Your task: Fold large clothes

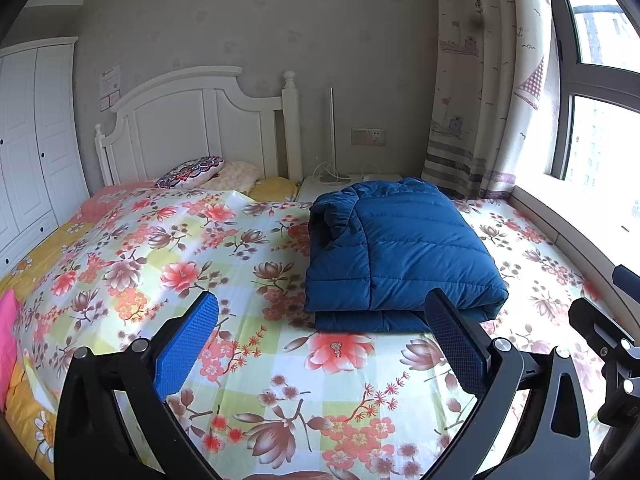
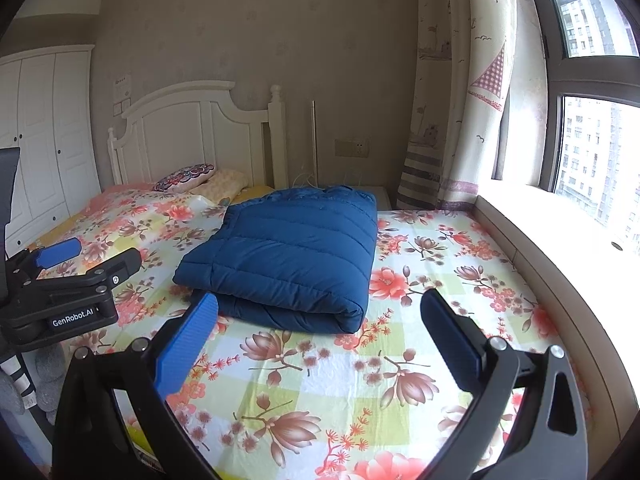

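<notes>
Jacket (image 1: 400, 248), blue and quilted, lies folded into a compact bundle on the floral bedspread (image 1: 200, 260) at twelve o'clock, both the left gripper (image 1: 320, 344) and right gripper (image 2: 324, 344) wide open, empty, apart from it, so folding looks finished, needing only pulling clear.

A bed (image 1: 280, 400) with a white headboard (image 1: 192, 120) is covered by a floral sheet (image 2: 320, 380) of red and brown blossoms. A folded blue quilted jacket (image 1: 400, 256) lies flat on the sheet toward the window side. Near the headboard rest a patterned cushion (image 1: 190, 171) and a pale pillow (image 1: 240, 176), touching each other.
</notes>
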Available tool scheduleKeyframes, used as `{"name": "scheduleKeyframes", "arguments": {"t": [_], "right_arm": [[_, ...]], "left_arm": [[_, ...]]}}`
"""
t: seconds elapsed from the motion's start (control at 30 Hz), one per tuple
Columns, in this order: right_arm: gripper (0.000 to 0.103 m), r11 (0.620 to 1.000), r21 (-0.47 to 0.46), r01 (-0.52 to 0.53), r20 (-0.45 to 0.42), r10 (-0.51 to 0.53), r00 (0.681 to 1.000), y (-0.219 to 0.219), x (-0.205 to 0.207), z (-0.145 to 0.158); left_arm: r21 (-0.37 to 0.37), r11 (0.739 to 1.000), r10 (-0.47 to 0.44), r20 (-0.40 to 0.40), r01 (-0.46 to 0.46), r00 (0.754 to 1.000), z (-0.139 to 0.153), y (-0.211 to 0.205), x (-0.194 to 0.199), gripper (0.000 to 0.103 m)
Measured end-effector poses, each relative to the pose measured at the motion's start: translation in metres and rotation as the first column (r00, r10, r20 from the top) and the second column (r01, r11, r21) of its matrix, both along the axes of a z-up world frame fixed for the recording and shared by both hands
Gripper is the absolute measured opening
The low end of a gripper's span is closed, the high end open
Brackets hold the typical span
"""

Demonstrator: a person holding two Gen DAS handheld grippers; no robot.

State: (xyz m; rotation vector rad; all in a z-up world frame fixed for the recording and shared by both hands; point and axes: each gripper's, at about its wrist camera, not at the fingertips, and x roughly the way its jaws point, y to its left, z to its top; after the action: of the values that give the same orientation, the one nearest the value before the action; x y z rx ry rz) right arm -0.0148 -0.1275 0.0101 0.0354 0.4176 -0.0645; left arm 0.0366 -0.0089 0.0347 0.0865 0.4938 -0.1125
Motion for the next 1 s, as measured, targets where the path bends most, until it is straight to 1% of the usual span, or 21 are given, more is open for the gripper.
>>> {"name": "scheduleKeyframes", "arguments": {"t": [0.43,0.73,0.83,0.93,0.97,1.0], "right_arm": [[0.101,1.000,-0.011,0.001,0.005,-0.001,1.000,0.001,-0.001,0.002],[0.101,0.999,-0.033,0.002,0.008,-0.002,1.000,0.006,-0.002,0.003],[0.101,0.999,-0.036,0.001,0.000,-0.001,1.000,0.006,0.001,0.000],[0.101,0.999,-0.042,0.000,-0.019,0.000,1.000,0.008,0.006,-0.005],[0.101,0.999,-0.044,-0.001,-0.028,0.000,1.000,0.009,0.009,-0.008],[0.101,0.999,-0.046,-0.003,-0.038,0.001,0.999,0.009,0.012,-0.011]], "left_arm": [[0.003,1.000,0.006,0.006,-0.006,1.000,0.001,0.001,-0.001,0.099],[0.015,1.000,0.013,0.025,-0.013,1.000,0.002,-0.002,-0.004,0.099],[0.024,0.999,0.023,0.026,-0.024,0.999,-0.001,-0.003,-0.003,0.099],[0.010,0.998,0.053,0.064,-0.054,0.997,-0.004,-0.002,-0.006,0.099],[0.005,0.999,0.049,0.064,-0.049,0.997,-0.005,-0.002,-0.004,0.099],[-0.002,1.000,0.031,0.049,-0.031,0.998,-0.008,-0.001,0.001,0.099]]}}
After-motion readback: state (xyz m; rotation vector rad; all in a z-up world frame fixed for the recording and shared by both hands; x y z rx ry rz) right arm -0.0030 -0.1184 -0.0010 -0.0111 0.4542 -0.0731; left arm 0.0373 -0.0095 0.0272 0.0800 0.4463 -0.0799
